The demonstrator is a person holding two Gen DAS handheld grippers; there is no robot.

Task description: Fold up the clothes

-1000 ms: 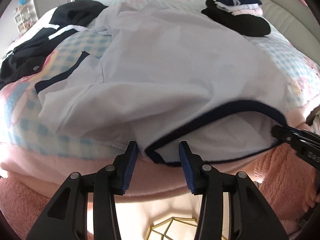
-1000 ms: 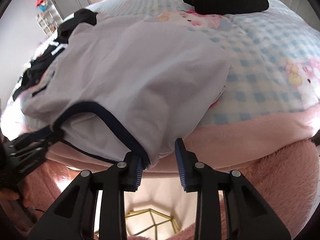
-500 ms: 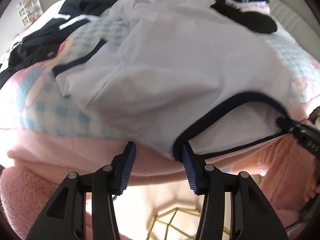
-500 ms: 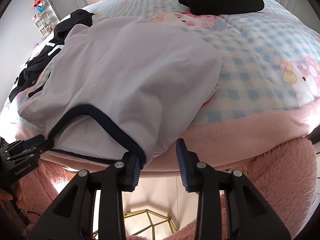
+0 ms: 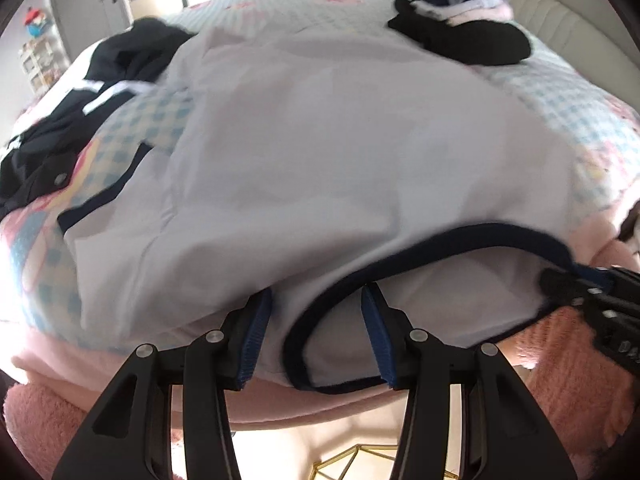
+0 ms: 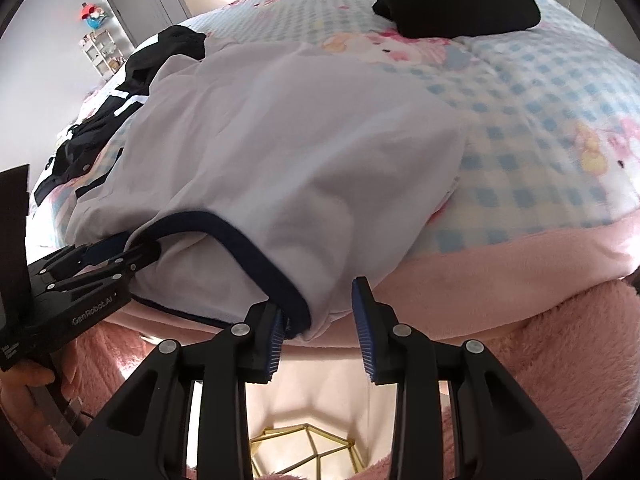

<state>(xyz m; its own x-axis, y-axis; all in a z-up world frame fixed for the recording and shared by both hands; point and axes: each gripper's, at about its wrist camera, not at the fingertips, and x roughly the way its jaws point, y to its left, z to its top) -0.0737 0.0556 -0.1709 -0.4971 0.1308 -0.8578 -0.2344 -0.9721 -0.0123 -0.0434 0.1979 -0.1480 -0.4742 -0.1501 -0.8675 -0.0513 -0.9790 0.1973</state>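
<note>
left gripper (image 5: 316, 332): jaws apart, pointing steeply down over bed's near edge | right gripper (image 6: 318, 326): jaws apart, same downward tilt | hand (image 6: 24, 376) grips left gripper's handle

Checked bed (image 6: 540, 92) under white shirt (image 5: 340, 160), black clothes (image 5: 52, 148), folded pile (image 6: 460, 4).

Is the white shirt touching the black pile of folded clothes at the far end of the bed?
Apart. The right wrist view shows bare checked bedspread between the white shirt and the black pile.
</note>
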